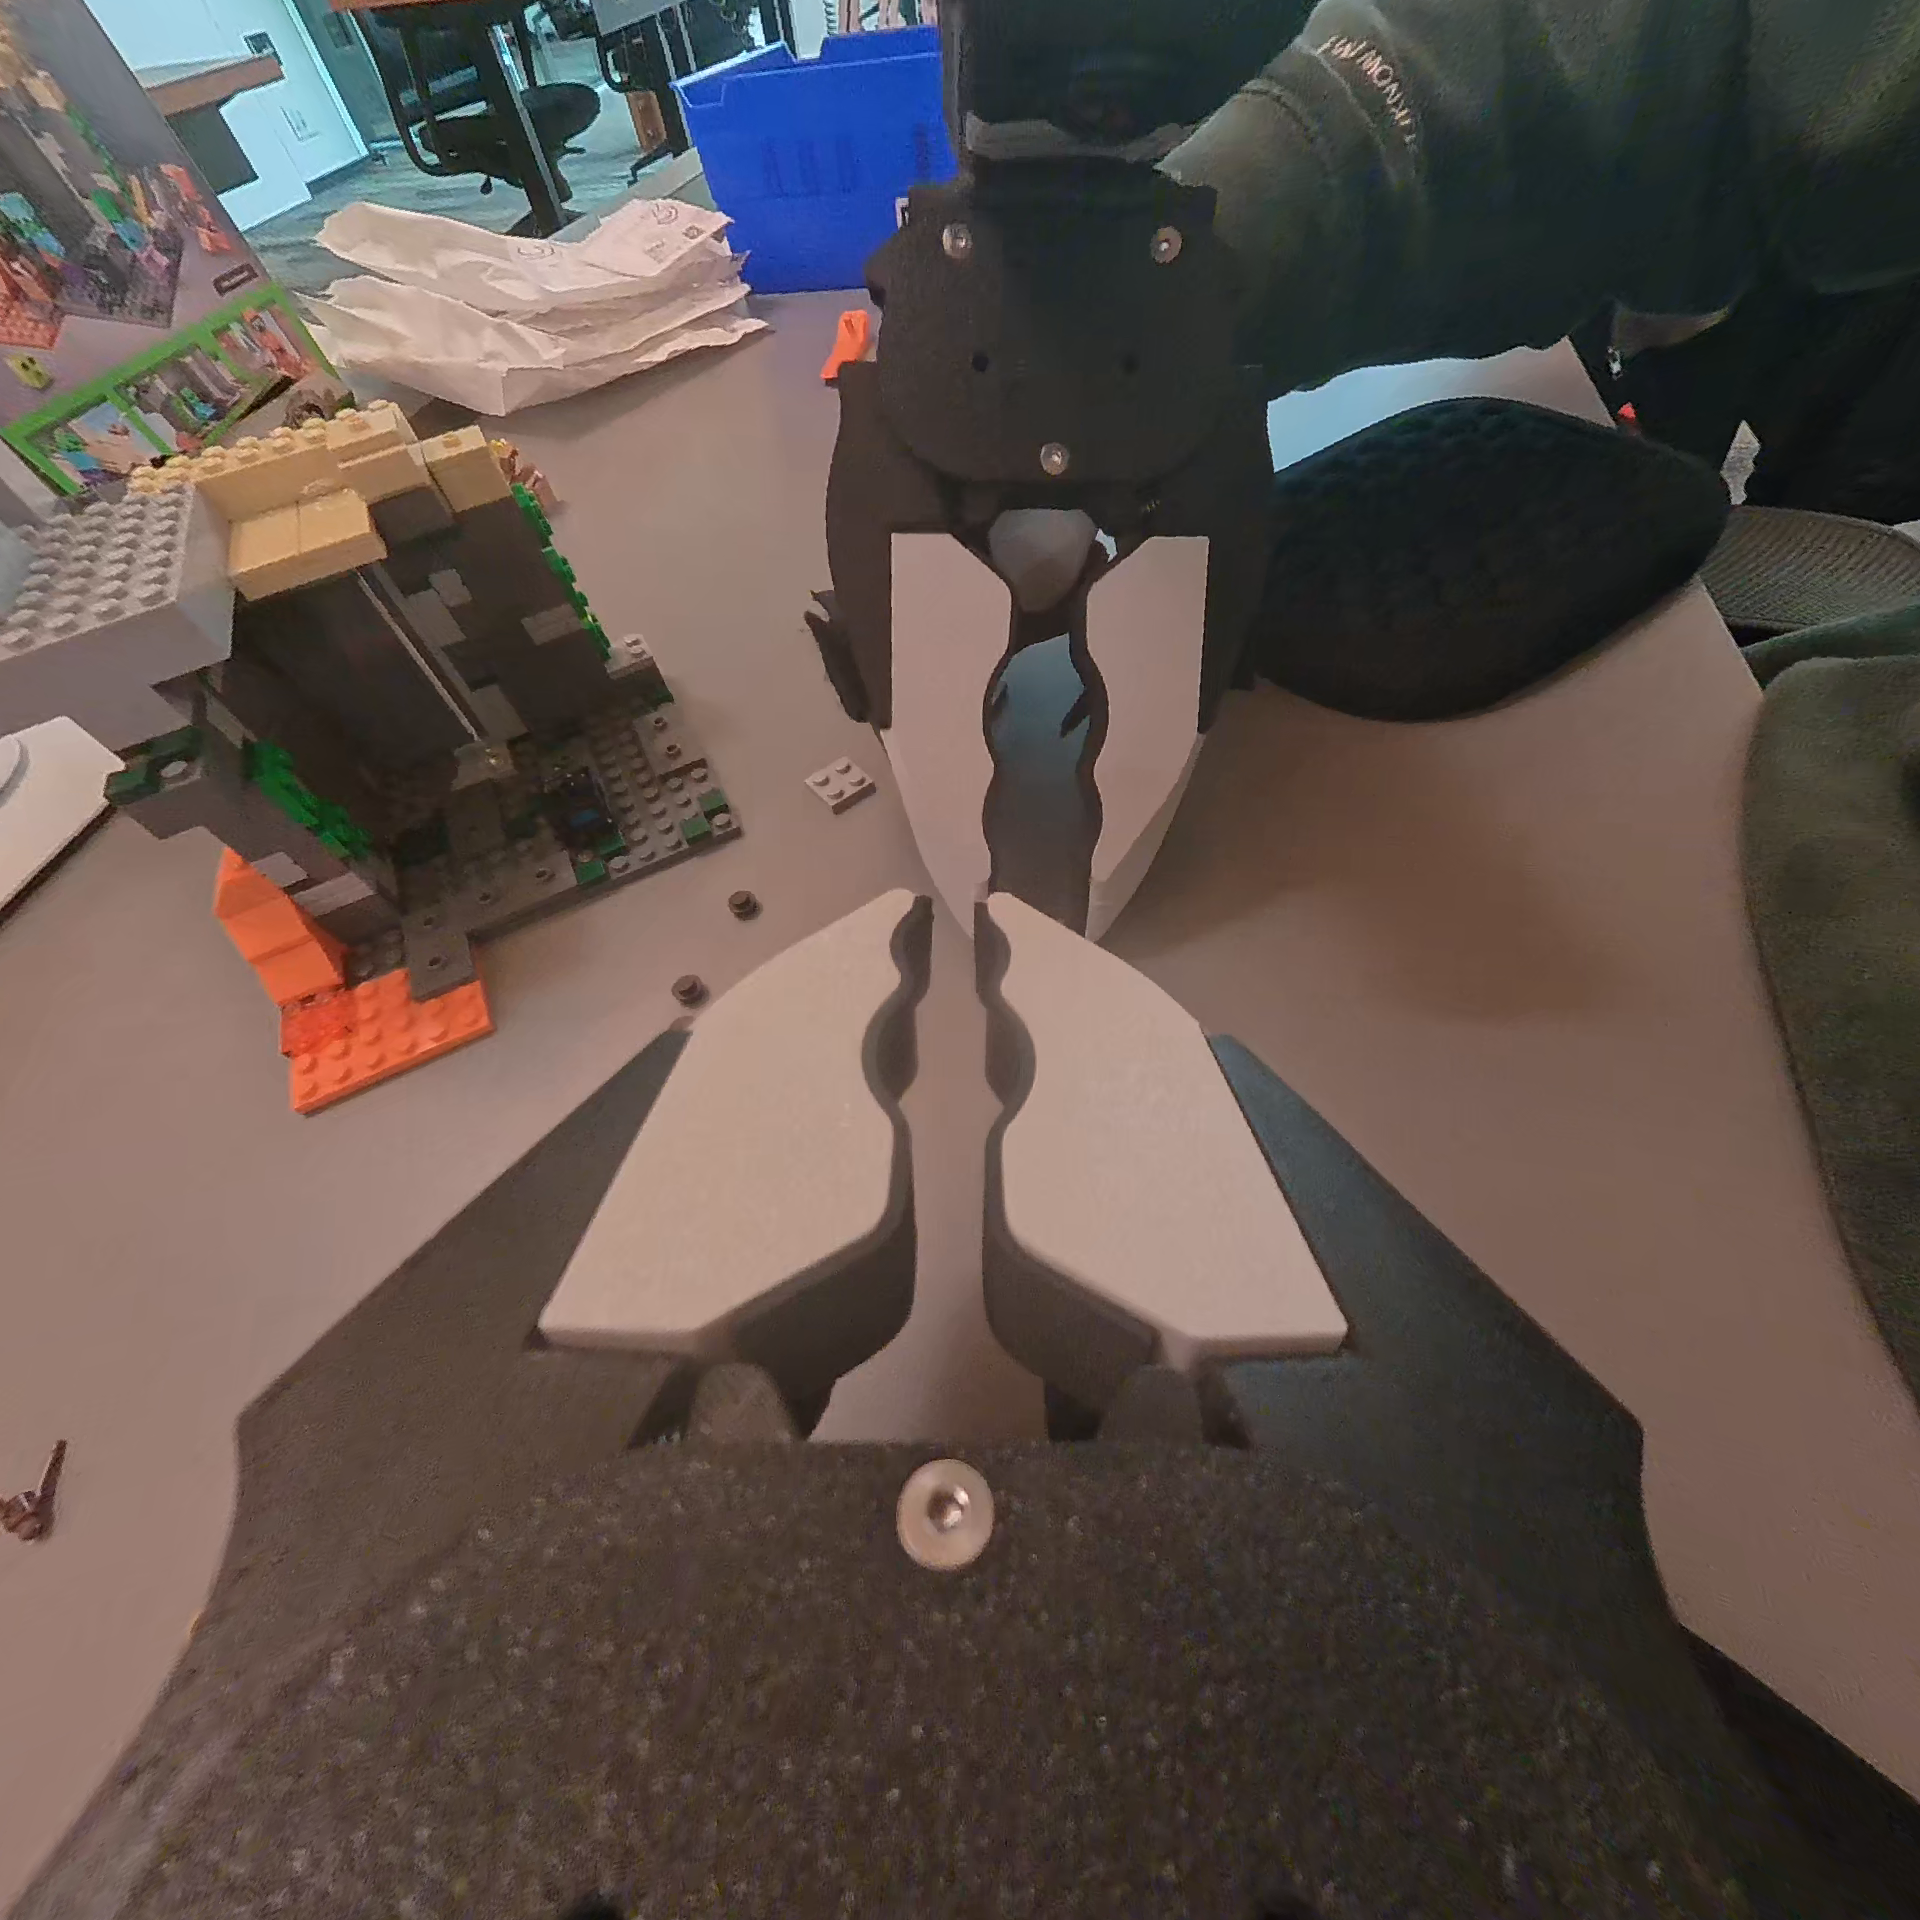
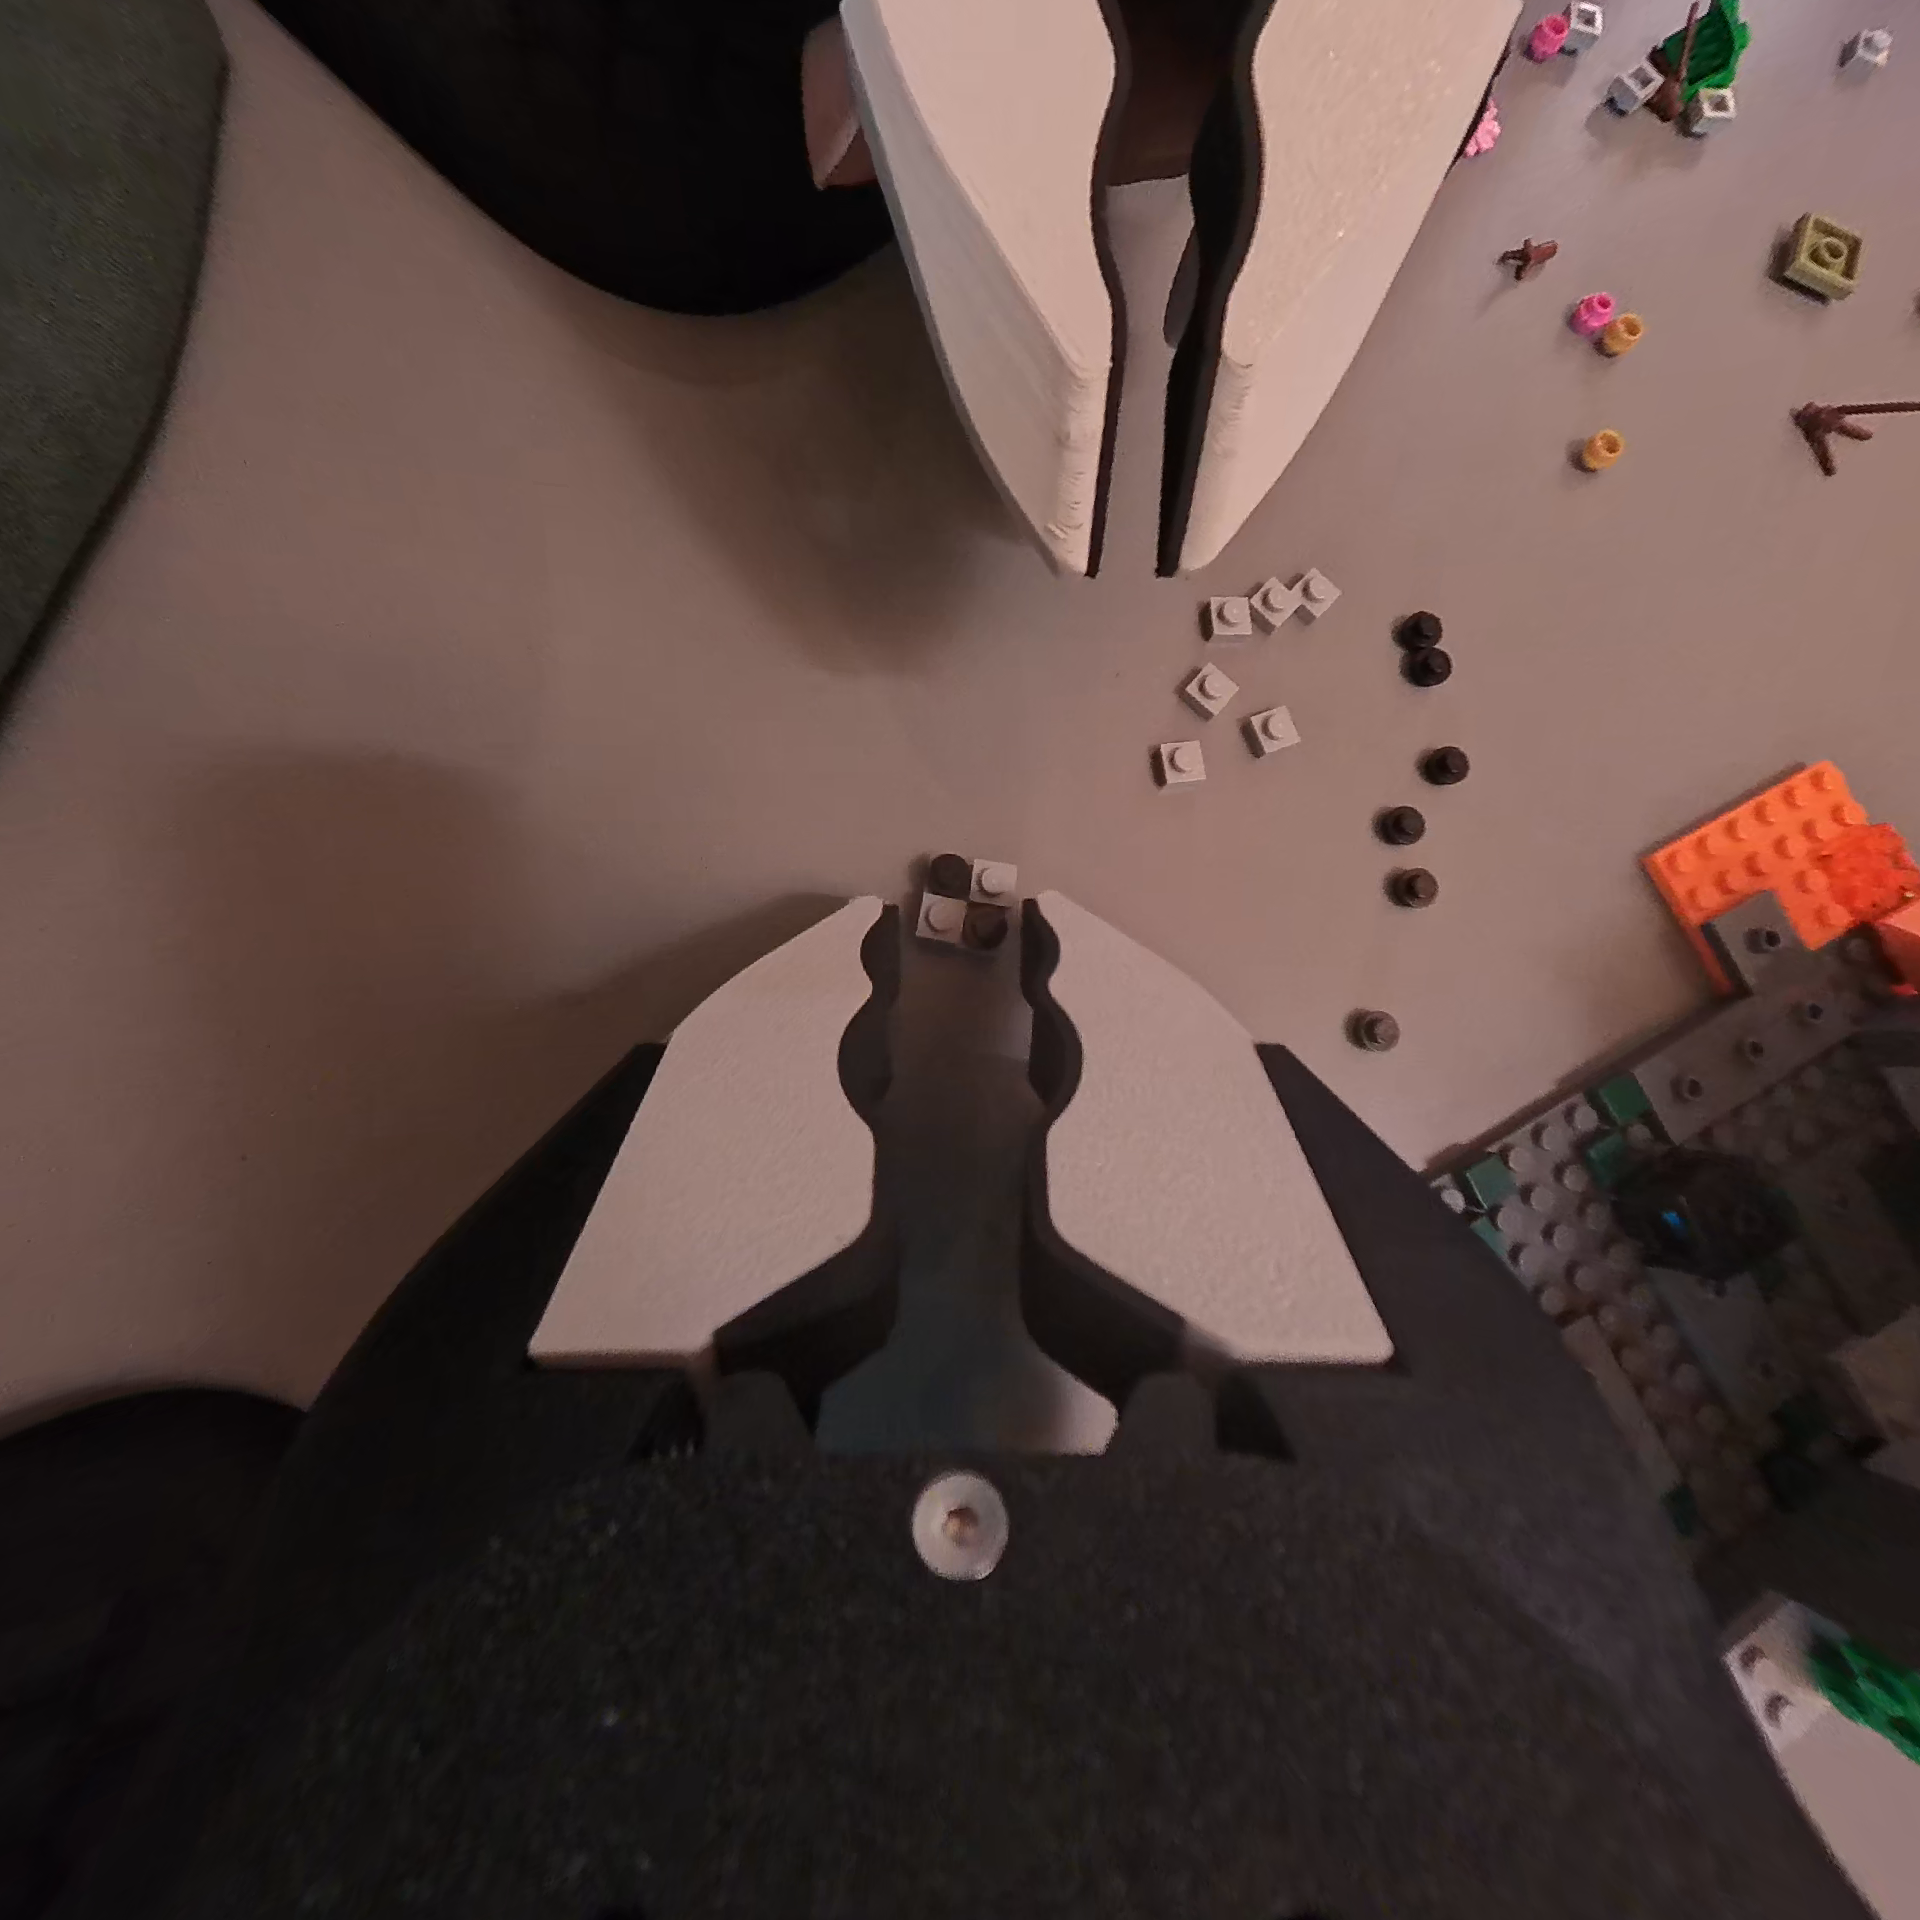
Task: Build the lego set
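Table [image 2: 520, 623], grey, carrying a part-built lego set. Main model [image 1: 416, 707]: dark grey rock tower with tan cap and green foliage on a studded base, orange plates at its foot; stands toward the left side in the left wrist view, at the right edge in the right wrist view.

Sub-assembly [image 2: 966, 902]: small two-by-two piece, light grey and dark studs set chequerwise, lying on the table just ahead of the right gripper [image 2: 956, 909]. Jaws narrowly parted, tips either side of the piece; whether they press it cannot be told.

Left gripper [image 1: 951, 914]: jaws parted by a slim gap, nothing between them, tips facing the right gripper's.

Loose stock: six light grey single-stud plates [image 2: 1236, 665] and several black round studs [image 2: 1418, 748], between sub-assembly and model; a grey two-by-two plate [image 1: 840, 779] near the model.

Step, as judged: assembling a small tile block before fixing it to the model. Next move calls for a firm closing on the block's sides without tipping it, the left gripper free to fetch another stud or steady it
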Available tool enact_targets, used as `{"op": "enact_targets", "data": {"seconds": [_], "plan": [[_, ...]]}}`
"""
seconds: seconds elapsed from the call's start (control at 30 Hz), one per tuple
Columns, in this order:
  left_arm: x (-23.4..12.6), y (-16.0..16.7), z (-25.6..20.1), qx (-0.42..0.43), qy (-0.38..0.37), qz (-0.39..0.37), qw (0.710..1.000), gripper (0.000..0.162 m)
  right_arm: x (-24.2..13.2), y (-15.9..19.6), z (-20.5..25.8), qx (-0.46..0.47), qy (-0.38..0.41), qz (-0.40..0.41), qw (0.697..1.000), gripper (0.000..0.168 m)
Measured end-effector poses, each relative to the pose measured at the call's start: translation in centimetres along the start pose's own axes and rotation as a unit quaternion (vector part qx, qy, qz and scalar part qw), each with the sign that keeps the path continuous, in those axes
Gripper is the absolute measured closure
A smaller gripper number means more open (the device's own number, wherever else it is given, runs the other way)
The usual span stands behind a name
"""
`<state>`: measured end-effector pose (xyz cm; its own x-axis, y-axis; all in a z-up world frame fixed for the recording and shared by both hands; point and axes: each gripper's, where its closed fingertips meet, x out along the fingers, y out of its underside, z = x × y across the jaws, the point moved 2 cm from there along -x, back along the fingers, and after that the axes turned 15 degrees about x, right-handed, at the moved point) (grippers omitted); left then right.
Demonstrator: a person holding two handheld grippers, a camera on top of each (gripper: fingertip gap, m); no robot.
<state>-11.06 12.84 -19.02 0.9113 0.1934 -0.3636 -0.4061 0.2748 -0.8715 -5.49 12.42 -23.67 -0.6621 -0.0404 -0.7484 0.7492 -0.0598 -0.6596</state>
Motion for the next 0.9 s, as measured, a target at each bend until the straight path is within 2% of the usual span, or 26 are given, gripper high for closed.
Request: {"op": "enact_targets", "data": {"seconds": [0.23,0.4,0.63,0.9], "plan": [[-0.1,0.0,0.1,-0.001,-0.002,-0.002,1.0,0.155,-0.9,-1.0,-0.2,0.014,0.011,-0.031,0.999,0.145],[-0.1,-0.1,0.1,-0.002,-0.003,-0.005,1.0,0.155,-2.4,-3.7,-1.2,0.031,0.058,-0.107,0.992,0.145],[-0.2,0.0,0.6,-0.009,-0.014,-0.005,1.0,0.155,-5.5,-6.6,-3.8,0.088,0.149,-0.227,0.958,0.145],[-0.4,0.1,1.1,-0.007,-0.032,-0.004,0.999,0.155,-8.3,-5.6,-6.6,0.154,0.213,-0.317,0.911,0.148]]}}
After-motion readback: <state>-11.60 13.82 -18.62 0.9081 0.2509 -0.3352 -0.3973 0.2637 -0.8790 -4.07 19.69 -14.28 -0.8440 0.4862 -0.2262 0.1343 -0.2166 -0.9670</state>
